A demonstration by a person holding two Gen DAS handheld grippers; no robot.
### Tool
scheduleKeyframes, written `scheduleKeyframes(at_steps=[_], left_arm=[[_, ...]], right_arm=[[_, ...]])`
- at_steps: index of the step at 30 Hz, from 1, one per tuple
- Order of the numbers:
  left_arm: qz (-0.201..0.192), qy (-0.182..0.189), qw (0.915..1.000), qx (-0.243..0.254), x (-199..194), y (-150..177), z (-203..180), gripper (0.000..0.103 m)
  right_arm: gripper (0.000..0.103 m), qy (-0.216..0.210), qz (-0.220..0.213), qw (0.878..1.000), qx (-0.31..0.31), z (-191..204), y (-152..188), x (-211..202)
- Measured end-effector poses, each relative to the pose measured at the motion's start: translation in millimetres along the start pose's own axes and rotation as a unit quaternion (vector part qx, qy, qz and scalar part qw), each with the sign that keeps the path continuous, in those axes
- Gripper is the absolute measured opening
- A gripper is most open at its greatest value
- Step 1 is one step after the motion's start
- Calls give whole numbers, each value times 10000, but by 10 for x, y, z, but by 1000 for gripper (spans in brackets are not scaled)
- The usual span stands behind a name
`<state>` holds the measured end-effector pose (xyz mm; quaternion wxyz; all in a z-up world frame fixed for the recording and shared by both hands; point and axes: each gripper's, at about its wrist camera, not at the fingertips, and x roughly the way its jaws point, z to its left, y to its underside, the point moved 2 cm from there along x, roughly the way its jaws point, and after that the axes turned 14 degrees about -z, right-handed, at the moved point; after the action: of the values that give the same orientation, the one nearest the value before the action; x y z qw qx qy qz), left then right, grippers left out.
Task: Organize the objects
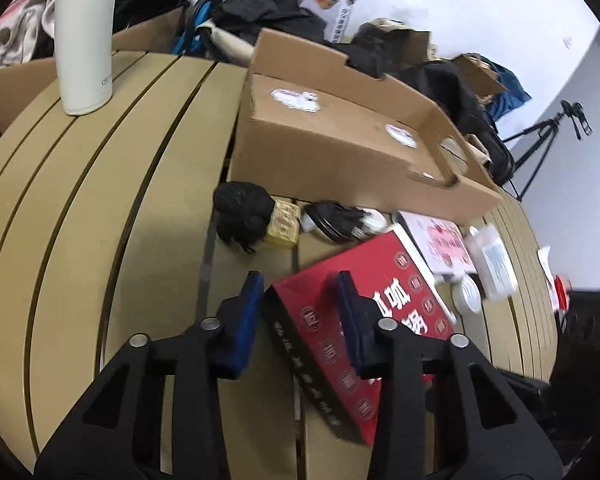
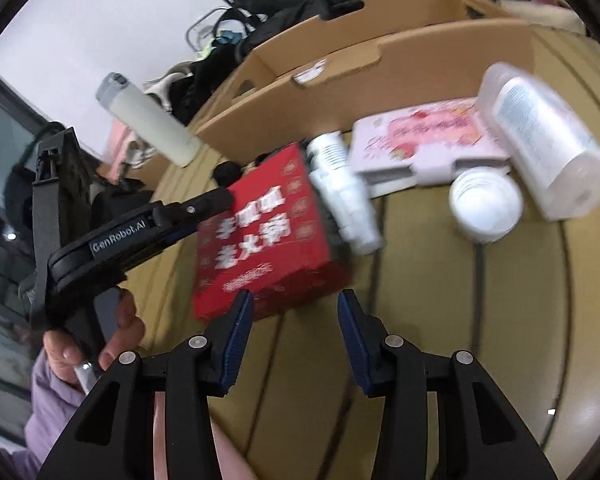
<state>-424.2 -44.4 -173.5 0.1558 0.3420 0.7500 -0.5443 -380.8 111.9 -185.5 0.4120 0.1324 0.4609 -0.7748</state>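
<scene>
A red box with white characters (image 1: 364,304) lies on the tan slatted table (image 1: 100,208). My left gripper (image 1: 300,292) is open, its fingers on either side of the box's near corner. In the right wrist view the red box (image 2: 264,228) sits just ahead of my open, empty right gripper (image 2: 294,304). The left gripper (image 2: 216,200) reaches the box from the left there. An open cardboard box (image 1: 340,148) stands behind, also in the right wrist view (image 2: 380,56).
A pink flat box (image 2: 424,136), stacked white cups (image 2: 344,192), a white cup stack (image 2: 486,204) and a clear plastic roll (image 2: 548,140) lie right of the red box. A cream bottle (image 1: 84,36), a black bundle (image 1: 240,212) and black cables (image 1: 336,220) are nearby.
</scene>
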Motion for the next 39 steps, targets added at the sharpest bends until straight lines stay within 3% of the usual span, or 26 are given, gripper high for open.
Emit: scheduleKeyframes(at_steps=[4, 7, 9, 10, 11, 14, 17, 18, 21, 24, 28, 32, 35, 39], left_arm=[[148, -152, 9997, -96, -326, 193, -109, 29], [293, 156, 9994, 120, -626, 423, -280, 31], [413, 444, 9981, 47, -770, 526, -304, 39], [380, 385, 9985, 81, -807, 541, -303, 49], [304, 196, 9992, 172, -814, 526, -290, 53], [175, 48, 9996, 201, -713, 452, -234, 54], [610, 103, 9981, -16, -503, 526, -233, 45], [690, 191, 9974, -28, -467, 566, -271, 33], [440, 64, 9990, 51, -537, 590, -337, 28], [115, 277, 9994, -173, -739, 348, -352, 25], [-228, 351, 9991, -13, -642, -394, -466, 25], [23, 345, 9989, -328, 48, -1228, -380, 25], [73, 20, 9998, -182, 611, -1633, -312, 25], [425, -706, 9965, -133, 1296, -1749, -59, 30]], right_arm=[[47, -24, -88, 10000, 4, 3, -23, -61], [47, -69, -191, 9998, 54, -33, -30, -229], [47, 73, -217, 9997, -41, -59, -4, -337], [47, 125, -182, 9997, -42, -69, 12, -352], [47, 119, -124, 9999, -15, -72, 33, -346], [47, 158, 75, 9998, -122, -25, 108, -266], [47, 250, 161, 9988, -385, 25, 171, -189], [47, 202, 160, 9988, -422, 40, 192, -191], [37, 243, 174, 9982, -521, 65, 195, -239], [35, 80, 42, 9985, -541, 156, 34, -406], [35, -68, -406, 9950, -911, 379, -531, -468], [35, 66, -466, 9940, -987, 367, -1454, -55], [35, 217, -272, 9961, -807, 230, -1979, 475], [35, 458, 124, 9978, -471, -40, -2366, 1296]])
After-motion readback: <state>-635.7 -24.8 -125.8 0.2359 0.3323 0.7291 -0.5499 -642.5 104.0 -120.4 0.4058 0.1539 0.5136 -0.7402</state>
